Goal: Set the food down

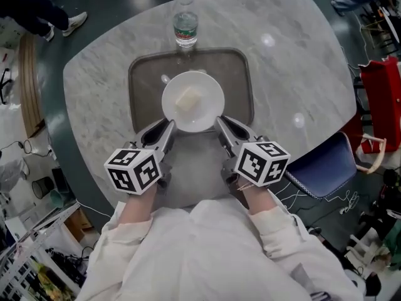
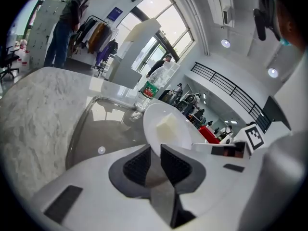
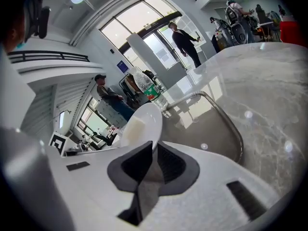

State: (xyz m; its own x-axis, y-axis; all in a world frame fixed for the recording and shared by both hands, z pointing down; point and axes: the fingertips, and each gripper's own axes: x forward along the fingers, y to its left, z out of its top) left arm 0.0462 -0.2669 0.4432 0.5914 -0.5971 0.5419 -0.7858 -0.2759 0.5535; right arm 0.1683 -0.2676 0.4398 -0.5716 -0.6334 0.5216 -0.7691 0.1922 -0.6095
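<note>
Left tool and right tool each clamp plate rim; food block sits on it, above tray.
Risk: uneven lowering tilts plate, block slides off or rim slips free.

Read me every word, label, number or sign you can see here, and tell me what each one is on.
Nothing here can be read.
Bottle label: green and red print, too small to read.
Blue wall sign: blurred, unreadable.
Left marker cube and right marker cube: black square patterns only, no words.
</note>
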